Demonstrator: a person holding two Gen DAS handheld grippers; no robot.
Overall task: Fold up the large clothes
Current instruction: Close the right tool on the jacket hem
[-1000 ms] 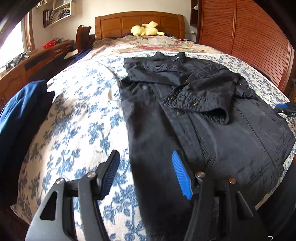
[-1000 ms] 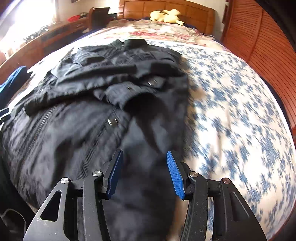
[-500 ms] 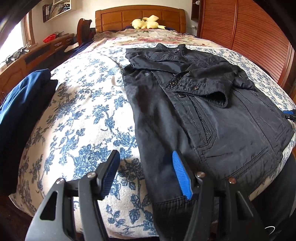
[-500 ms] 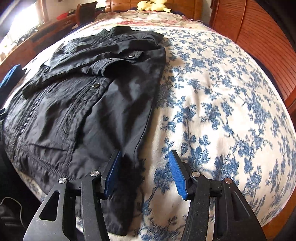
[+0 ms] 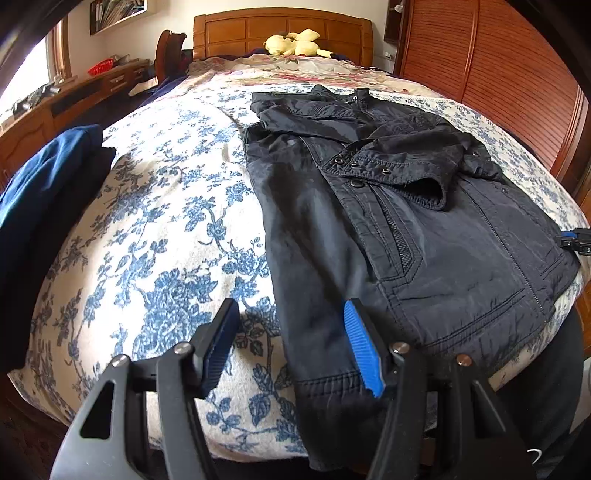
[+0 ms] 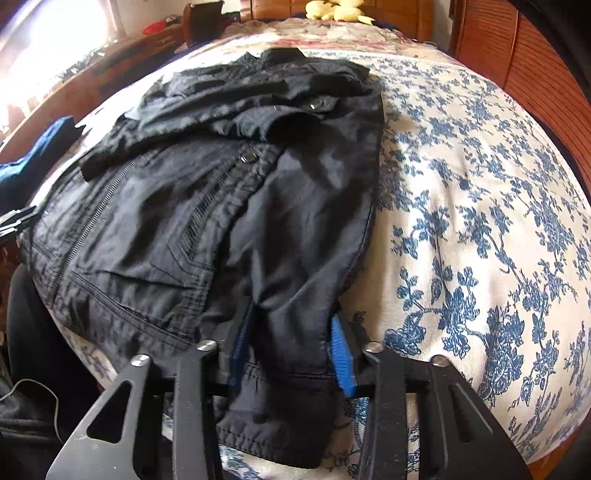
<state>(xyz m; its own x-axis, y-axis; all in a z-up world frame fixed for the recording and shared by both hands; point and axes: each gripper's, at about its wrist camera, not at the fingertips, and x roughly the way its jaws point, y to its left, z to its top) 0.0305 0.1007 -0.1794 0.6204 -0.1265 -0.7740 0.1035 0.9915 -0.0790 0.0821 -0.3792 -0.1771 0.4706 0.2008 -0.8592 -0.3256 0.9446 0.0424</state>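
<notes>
A black jacket (image 5: 388,229) lies flat on the floral bedspread (image 5: 155,229), collar toward the headboard, with both sleeves folded across the chest. My left gripper (image 5: 291,343) is open over the jacket's left bottom corner; its right finger rests on the fabric and its left finger is over the bedspread. In the right wrist view the jacket (image 6: 221,192) fills the left half. My right gripper (image 6: 290,350) has the jacket's right bottom corner bunched between its blue pads (image 6: 341,363), with the jaws still partly apart around it.
A folded blue garment (image 5: 40,195) lies at the bed's left edge. A yellow plush toy (image 5: 295,42) sits by the wooden headboard (image 5: 280,27). A wooden slatted wardrobe (image 5: 517,85) stands on the right and a wooden desk (image 5: 74,99) on the left.
Both grippers drew back to the jacket's bottom hem. The right gripper moved onto the right bottom corner, and the fabric now sits bunched between its pads.
</notes>
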